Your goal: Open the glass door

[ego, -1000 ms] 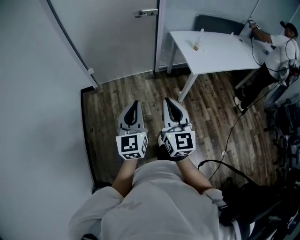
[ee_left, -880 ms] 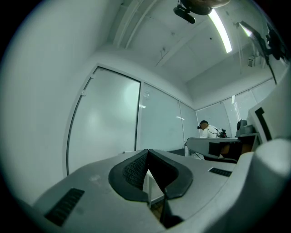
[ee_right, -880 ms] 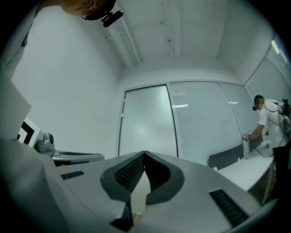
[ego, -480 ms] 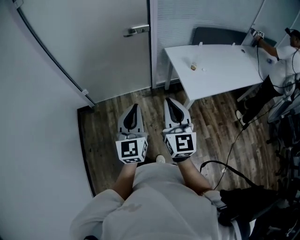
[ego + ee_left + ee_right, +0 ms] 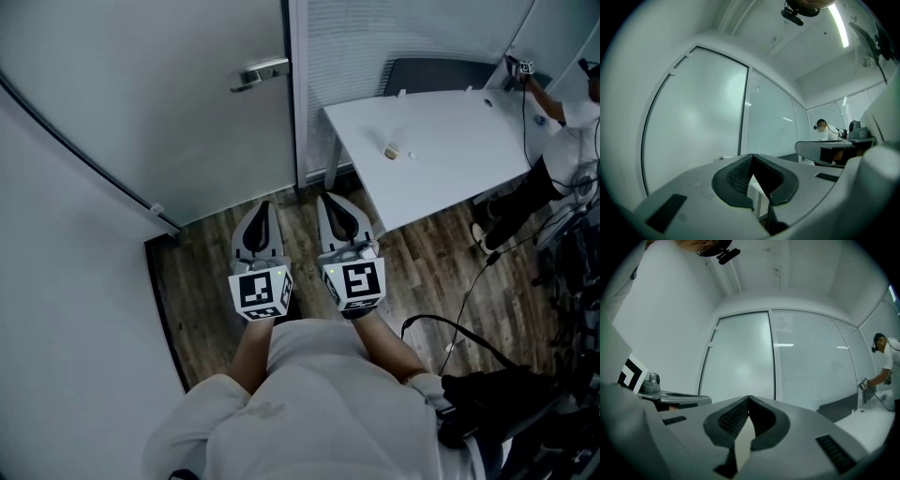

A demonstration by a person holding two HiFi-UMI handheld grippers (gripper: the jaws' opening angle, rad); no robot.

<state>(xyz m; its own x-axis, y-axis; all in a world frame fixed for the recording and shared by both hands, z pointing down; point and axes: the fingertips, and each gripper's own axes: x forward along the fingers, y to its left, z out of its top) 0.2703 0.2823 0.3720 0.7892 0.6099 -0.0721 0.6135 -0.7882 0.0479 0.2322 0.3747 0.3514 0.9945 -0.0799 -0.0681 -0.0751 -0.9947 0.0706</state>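
left claw [image 5: 263,214]: closed, empty, level | right claw [image 5: 335,208]: closed, empty, level

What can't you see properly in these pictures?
- What is behind the glass door: the frosted pane hides it in every view.
- The small thing on the white table: too small to name in the head view.
- The person at the table's far end: cut off by the right edge of the head view.
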